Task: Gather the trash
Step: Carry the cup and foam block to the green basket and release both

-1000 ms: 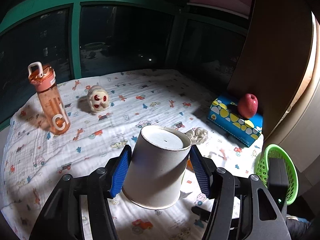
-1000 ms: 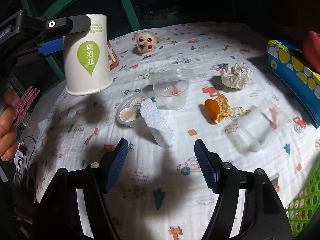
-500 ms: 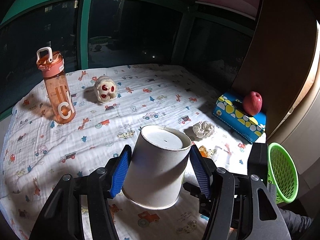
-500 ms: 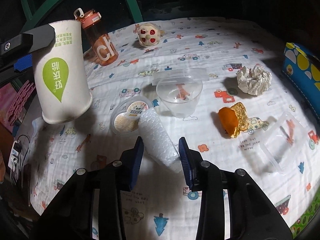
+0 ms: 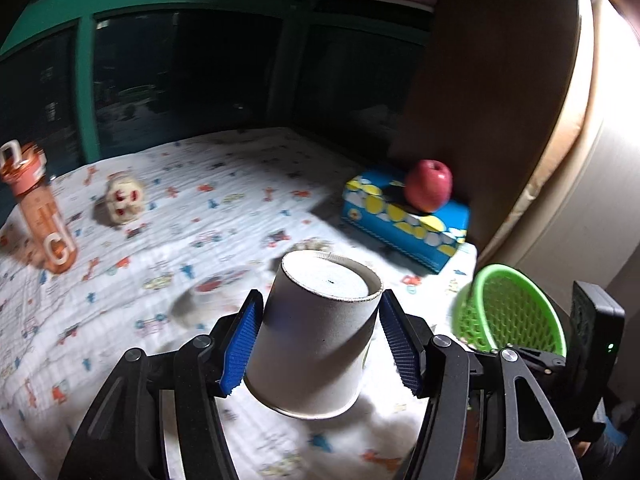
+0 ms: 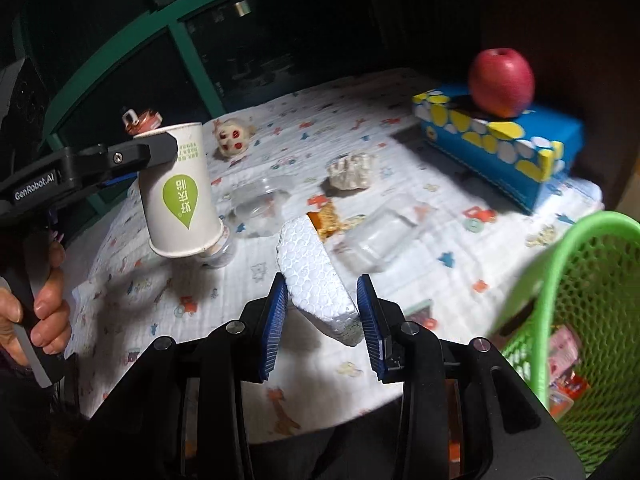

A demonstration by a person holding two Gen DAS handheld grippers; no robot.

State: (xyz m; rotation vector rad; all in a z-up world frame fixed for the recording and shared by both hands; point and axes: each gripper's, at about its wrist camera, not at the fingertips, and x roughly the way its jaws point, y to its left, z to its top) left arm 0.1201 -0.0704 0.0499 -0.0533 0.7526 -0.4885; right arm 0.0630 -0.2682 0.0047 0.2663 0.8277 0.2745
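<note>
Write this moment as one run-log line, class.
left gripper: holds paper cup upside down | right gripper: shut on foam piece | green basket: nearby, already holding trash

Dark green-framed windows (image 5: pixel 168 80) behind a table (image 5: pixel 240 184) — brown wall (image 5: pixel 480 100) at right.

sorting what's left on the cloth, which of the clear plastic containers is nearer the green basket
The rectangular clear box, lying between the foam block in the right gripper and the green basket. The round clear cup sits farther off, towards the paper cup.
</note>
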